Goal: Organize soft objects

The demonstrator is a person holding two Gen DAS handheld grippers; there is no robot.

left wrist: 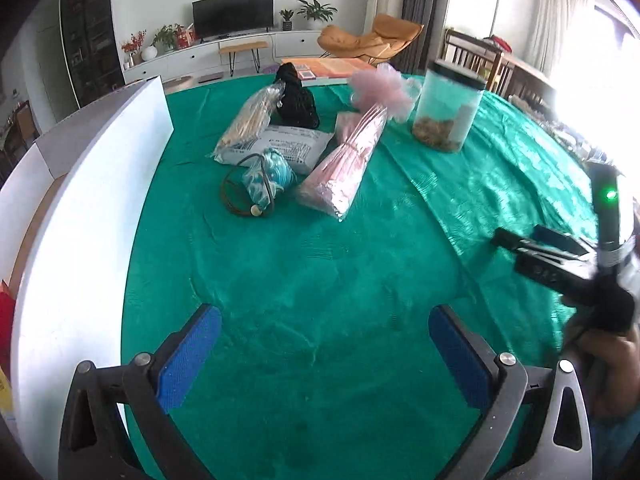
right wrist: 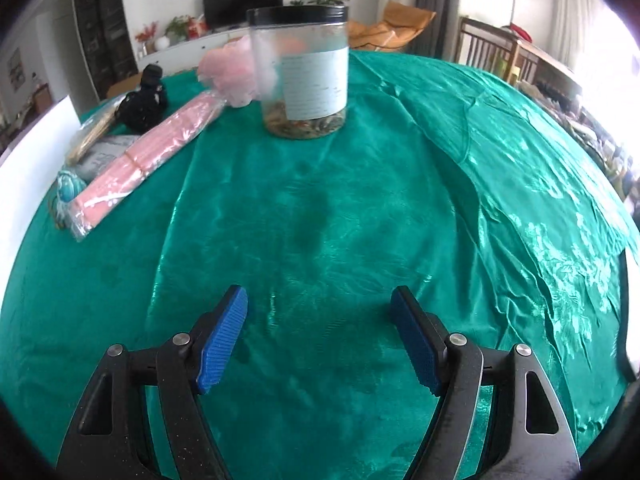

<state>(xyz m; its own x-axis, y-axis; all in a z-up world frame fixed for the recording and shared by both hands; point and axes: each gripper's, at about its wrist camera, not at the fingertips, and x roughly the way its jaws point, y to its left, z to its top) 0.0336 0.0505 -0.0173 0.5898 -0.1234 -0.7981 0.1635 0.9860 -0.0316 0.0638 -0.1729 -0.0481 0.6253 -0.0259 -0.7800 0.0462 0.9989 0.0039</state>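
The soft things lie bunched in the upper middle of the left wrist view, on the green cloth [left wrist: 320,280] that covers the tabletop. A long pink bagged bundle [left wrist: 344,164] lies slantwise, its far end touching a pink mesh puff [left wrist: 380,90]. Just left of it sit a teal patterned pouch [left wrist: 268,178] with a brown cord loop [left wrist: 236,196], a grey printed packet [left wrist: 280,144] and a clear bag of pale sticks [left wrist: 250,118]; a black knitted item [left wrist: 296,98] stands behind them. A clear jar with a black lid [left wrist: 448,108] stands right of the puff, with brownish bits at its bottom.

The left tongs [left wrist: 325,350], at the bottom of that view, gape fully wide over bare cloth and grip nothing. The right tongs [right wrist: 319,340], at the bottom of the right wrist view, are also parted, somewhat less wide, and empty. A white board [left wrist: 80,220] runs along the left edge.
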